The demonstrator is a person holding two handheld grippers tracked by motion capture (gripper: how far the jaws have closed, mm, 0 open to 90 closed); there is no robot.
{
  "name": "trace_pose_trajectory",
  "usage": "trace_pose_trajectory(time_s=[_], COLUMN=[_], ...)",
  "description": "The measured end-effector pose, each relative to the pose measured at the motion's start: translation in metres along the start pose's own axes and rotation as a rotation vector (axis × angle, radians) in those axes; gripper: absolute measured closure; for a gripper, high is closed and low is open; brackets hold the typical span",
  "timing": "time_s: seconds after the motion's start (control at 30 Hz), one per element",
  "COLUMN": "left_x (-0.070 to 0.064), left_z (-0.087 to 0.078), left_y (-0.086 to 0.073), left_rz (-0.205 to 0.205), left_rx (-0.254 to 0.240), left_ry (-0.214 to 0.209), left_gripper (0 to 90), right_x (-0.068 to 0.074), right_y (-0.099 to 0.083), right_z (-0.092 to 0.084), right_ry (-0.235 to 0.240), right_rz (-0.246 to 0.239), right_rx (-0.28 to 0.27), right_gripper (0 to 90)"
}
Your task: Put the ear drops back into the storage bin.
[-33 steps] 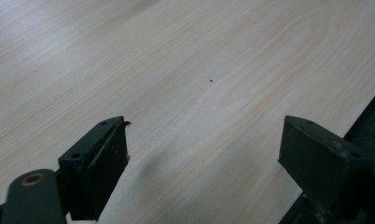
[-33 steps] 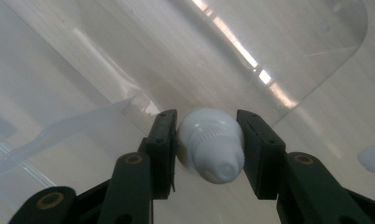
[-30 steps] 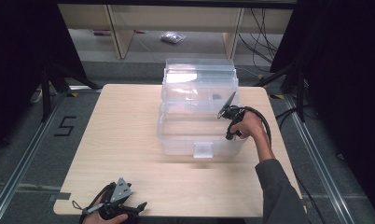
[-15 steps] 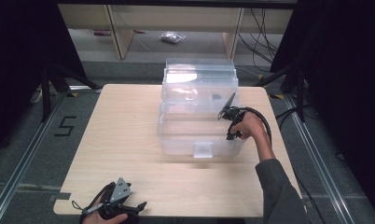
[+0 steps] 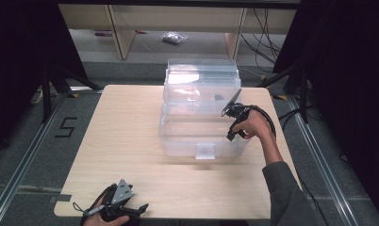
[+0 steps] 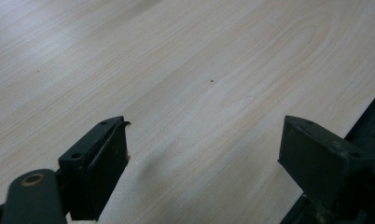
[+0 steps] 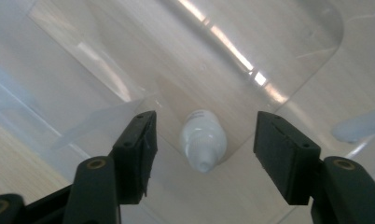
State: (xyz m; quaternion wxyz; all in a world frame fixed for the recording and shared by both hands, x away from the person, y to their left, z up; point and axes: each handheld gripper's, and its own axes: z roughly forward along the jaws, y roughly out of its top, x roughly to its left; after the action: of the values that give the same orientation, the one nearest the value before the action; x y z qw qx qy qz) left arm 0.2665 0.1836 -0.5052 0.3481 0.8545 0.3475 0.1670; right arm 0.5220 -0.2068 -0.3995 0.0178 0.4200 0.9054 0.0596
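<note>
Right gripper (image 7: 202, 154): jaws spread, small white bottle (image 7: 202, 140) centred between them inside clear bin (image 5: 201, 117), likely lined up for grasping. Left gripper (image 6: 204, 158): jaws spread, empty, over bare desk (image 6: 199, 70).

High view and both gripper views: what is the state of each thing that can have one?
Clear plastic storage box: lid open, standing on the wooden table.
Small white plastic bottle: lying inside the box, not gripped.
Left gripper: open, empty.
Right gripper: open, above the bottle.
</note>
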Motion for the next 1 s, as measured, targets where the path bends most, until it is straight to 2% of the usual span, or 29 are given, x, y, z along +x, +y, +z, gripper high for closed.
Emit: trace_pose_trajectory(time_s=[0.03,0.07,0.1,0.13,0.17,0.27,0.3,0.4,0.6,0.63,0.7,0.8,0.87,1.0], left_x=[0.000,0.000,0.000,0.000,0.000,0.000,0.000,0.000,0.000,0.000,0.000,0.000,0.000,0.000], left_z=[0.000,0.000,0.000,0.000,0.000,0.000,0.000,0.000,0.000,0.001,0.001,0.000,0.000,0.000], left_y=[0.000,0.000,0.000,0.000,0.000,0.000,0.000,0.000,0.000,0.000,0.000,0.000,0.000,0.000], left_rz=[0.001,0.000,-0.001,-0.001,0.003,-0.001,-0.001,0.003,-0.004,-0.004,-0.004,0.001,0.000,0.003], left_rx=[0.000,0.000,0.001,0.001,0.003,0.000,0.001,0.005,-0.001,0.000,0.001,0.003,0.001,0.002], left_ry=[0.000,0.000,-0.001,-0.001,-0.002,0.000,-0.001,-0.001,0.000,-0.001,0.000,0.002,0.002,0.002], left_gripper=[14.9,14.9,14.9,14.9,14.9,15.0,14.9,14.9,14.9,14.9,14.9,14.9,14.9,14.9], right_x=[0.000,0.002,0.001,0.001,0.004,0.007,0.007,0.011,0.017,0.020,0.022,0.024,0.026,0.028], right_y=[0.000,0.000,-0.001,-0.001,-0.003,-0.006,-0.007,-0.010,-0.016,-0.019,-0.021,-0.023,-0.024,-0.027], right_z=[-0.002,-0.005,-0.011,-0.011,-0.015,-0.021,-0.022,-0.028,-0.035,-0.038,-0.041,-0.043,-0.044,-0.046], right_ry=[0.002,-0.003,-0.008,-0.008,-0.002,-0.020,-0.021,-0.020,-0.013,-0.019,-0.021,-0.012,-0.023,-0.014], right_rz=[-0.008,0.008,-0.027,-0.027,-0.012,-0.017,-0.035,-0.016,-0.029,-0.037,-0.035,-0.033,-0.035,-0.062], right_rx=[-0.019,-0.026,-0.079,-0.079,-0.105,-0.131,-0.146,-0.171,-0.212,-0.240,-0.254,-0.266,-0.269,-0.300], right_gripper=[36.2,34.4,31.9,31.9,30.9,28.8,28.4,25.9,25.1,25.4,25.4,25.5,25.5,25.5])
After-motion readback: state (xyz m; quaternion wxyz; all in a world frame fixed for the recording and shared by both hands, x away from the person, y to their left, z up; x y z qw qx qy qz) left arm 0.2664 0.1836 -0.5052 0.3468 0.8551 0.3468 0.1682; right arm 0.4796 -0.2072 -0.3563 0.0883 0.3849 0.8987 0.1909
